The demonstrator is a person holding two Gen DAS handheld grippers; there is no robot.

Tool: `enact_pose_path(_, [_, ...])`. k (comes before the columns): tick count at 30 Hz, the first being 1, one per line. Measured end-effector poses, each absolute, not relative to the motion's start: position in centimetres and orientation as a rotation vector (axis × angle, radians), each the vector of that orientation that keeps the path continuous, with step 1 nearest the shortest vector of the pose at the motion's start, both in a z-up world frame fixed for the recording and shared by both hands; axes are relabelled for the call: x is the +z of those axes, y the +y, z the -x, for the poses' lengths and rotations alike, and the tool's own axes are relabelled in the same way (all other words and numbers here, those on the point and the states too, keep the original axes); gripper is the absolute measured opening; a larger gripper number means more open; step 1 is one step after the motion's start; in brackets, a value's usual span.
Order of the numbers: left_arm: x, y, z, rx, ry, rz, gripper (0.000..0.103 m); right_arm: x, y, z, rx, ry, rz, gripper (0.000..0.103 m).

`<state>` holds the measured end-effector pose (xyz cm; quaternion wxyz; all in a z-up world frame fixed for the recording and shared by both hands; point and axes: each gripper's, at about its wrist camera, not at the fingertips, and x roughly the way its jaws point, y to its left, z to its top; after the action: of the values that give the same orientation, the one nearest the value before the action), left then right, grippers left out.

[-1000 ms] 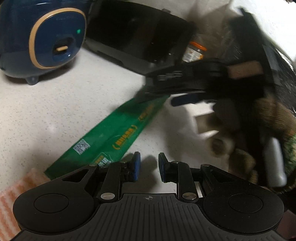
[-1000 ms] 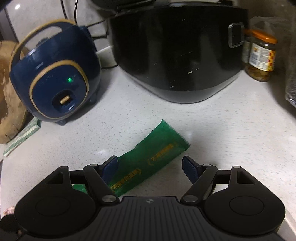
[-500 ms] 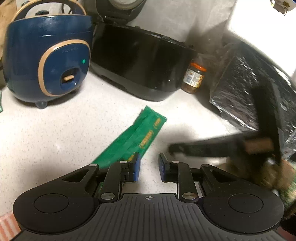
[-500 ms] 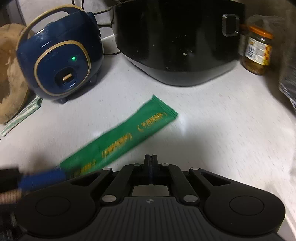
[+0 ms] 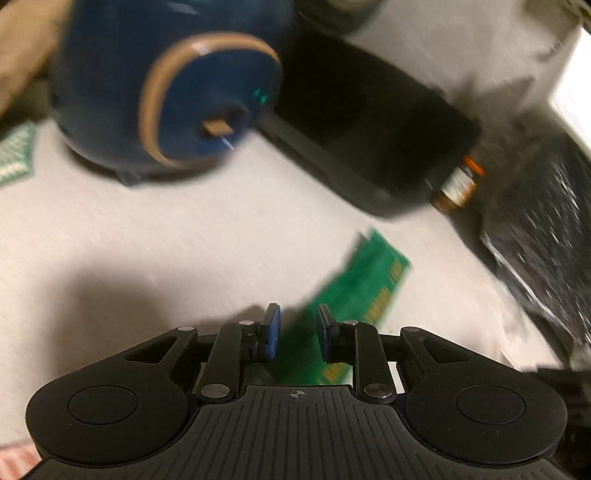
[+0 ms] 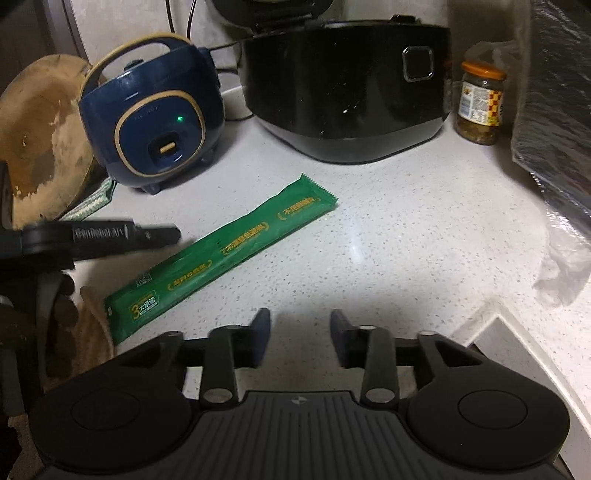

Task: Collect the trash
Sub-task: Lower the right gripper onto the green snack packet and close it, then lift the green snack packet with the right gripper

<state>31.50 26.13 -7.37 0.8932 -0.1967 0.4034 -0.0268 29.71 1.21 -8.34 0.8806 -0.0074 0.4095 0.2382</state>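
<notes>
A white speckled tabletop (image 6: 388, 236) is seen, lit brightly from above so that a glare patch is thrown near its middle. At the back it is met by a pale wall (image 6: 122, 26), down which dark cables (image 6: 188, 22) are run. At the lower right the tabletop is cut by a stepped edge (image 6: 517, 332). Soft shadows are cast across the surface.

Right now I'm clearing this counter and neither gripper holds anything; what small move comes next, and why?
Probably ease the left gripper down and close its jaws on the green wrapper. The wrapper lies flat on the counter, its near end showing between those open jaws, while the right gripper stands off it, empty.
</notes>
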Motion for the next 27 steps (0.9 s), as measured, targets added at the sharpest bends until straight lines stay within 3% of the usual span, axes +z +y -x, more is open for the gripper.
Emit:
enact_pose_path(7, [-7.6,21.3,-30.1,-0.231,0.909,0.331,0.026,-8.6,0.3,-30.2,0.479,0.870,-0.027,0.038])
enact_pose_path(10, [-7.4,19.9,-29.3,-0.278,0.925,0.315,0.026,-8.5,0.3,-30.1,0.484,0.867,-0.038,0.049])
enact_pose_path(12, [-7.3,19.3,-28.6,-0.288,0.932,0.325,0.019,-8.4,0.6,-29.8,0.498,0.857,-0.035,0.051])
enact_pose_path(20, [-4.5,24.0,-26.0,-0.034,0.795,0.501,0.019,-9.6,3.8,-28.4,0.559,0.836,0.102,0.051])
enact_pose_path(24, [-4.4,24.1,-25.6,-0.046,0.802,0.516,0.019,-10.0,5.2,-26.8,0.604,0.827,0.178,0.025])
enact_pose_path(27, [-4.8,22.6,-26.1,-0.088,0.823,0.514,0.019,-9.5,5.5,-25.2,0.656,0.818,0.224,0.018])
